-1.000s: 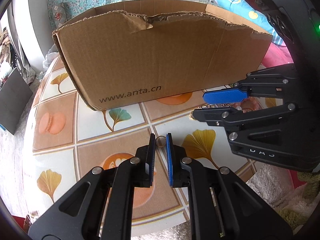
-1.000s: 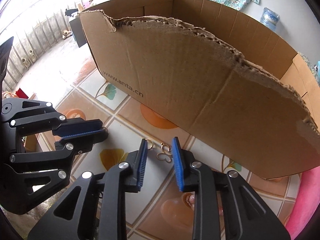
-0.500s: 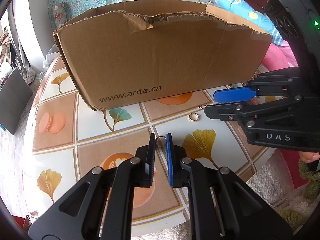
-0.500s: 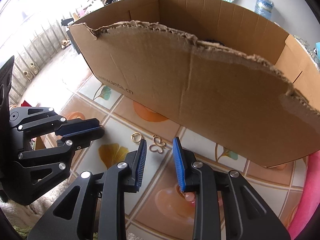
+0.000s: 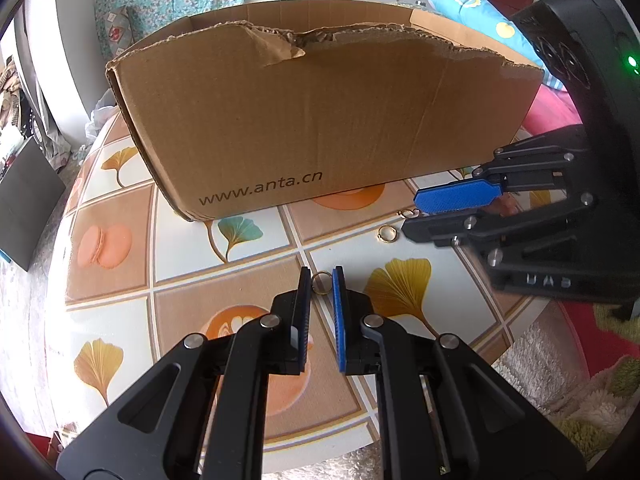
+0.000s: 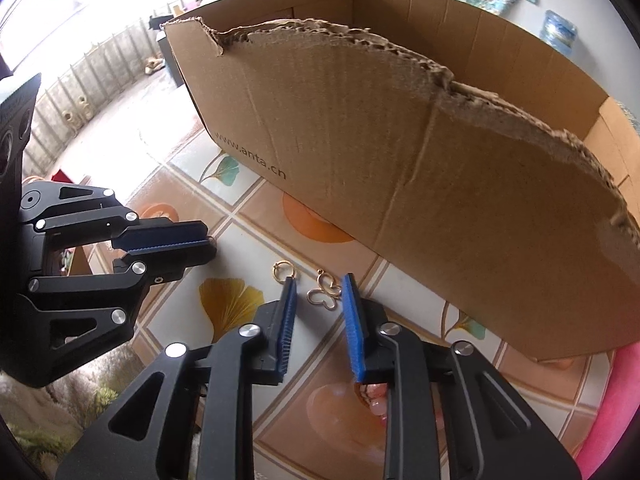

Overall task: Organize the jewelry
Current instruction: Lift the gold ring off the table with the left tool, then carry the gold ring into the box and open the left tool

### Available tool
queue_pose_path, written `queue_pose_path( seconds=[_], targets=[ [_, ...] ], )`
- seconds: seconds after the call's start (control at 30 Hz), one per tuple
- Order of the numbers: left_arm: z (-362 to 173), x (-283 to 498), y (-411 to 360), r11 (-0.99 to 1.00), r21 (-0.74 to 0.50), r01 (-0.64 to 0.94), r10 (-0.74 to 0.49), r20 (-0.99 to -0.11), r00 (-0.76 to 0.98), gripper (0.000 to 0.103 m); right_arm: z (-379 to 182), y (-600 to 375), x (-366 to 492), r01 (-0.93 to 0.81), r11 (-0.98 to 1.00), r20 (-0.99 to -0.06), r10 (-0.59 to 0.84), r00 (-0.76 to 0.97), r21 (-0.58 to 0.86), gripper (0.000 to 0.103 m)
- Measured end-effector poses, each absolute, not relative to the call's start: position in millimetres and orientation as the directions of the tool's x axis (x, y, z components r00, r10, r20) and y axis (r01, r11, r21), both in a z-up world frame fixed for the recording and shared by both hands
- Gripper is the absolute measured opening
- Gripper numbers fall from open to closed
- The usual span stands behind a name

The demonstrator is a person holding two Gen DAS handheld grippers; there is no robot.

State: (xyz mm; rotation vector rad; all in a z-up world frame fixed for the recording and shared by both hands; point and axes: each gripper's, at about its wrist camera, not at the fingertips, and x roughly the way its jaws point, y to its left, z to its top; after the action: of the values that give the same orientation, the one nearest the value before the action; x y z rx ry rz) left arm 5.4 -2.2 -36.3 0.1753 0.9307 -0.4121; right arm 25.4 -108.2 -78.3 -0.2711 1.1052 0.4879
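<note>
A small ring (image 5: 320,282) is pinched at the left gripper's (image 5: 321,280) tips. The butterfly charm (image 6: 325,296) is bracketed on the table (image 6: 404,288) by the right gripper (image 6: 320,294), parted; beyond lies a hoop (image 6: 283,271), then the box (image 6: 400,140).

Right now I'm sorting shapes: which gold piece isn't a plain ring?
The butterfly-shaped charm, lying between the right gripper fingertips; the other two are round rings.

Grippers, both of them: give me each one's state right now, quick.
Left gripper: shut on the small gold ring.
Right gripper: open, holding nothing; the butterfly charm lies on the table between its fingers.
</note>
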Motion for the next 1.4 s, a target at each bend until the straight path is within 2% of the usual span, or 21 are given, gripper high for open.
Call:
queue_pose_path(
  seconds=[0.57,0.97,1.2,1.4],
  targets=[
    [-35,4,-3,0.908,-0.04,0.418,-0.279,-0.801,0.529,0.01,-64,-138,26,-0.435,0.891,-0.889,0.299,0.348,0.129,0.016],
    [-22,1,6,0.899,-0.056,0.433,-0.313,-0.776,0.548,0.01,-35,-148,15,-0.404,0.902,-0.846,0.331,0.418,0.154,0.016],
    [23,-15,15,0.87,-0.096,0.484,-0.408,-0.693,0.594,0.01,4,-148,-4,-0.42,0.889,-0.798,0.383,0.466,0.182,0.016],
    [85,-5,14,0.831,-0.053,0.554,-0.474,-0.59,0.654,0.01,65,-161,3,-0.453,0.867,-0.704,0.455,0.546,0.21,0.016]
  ],
)
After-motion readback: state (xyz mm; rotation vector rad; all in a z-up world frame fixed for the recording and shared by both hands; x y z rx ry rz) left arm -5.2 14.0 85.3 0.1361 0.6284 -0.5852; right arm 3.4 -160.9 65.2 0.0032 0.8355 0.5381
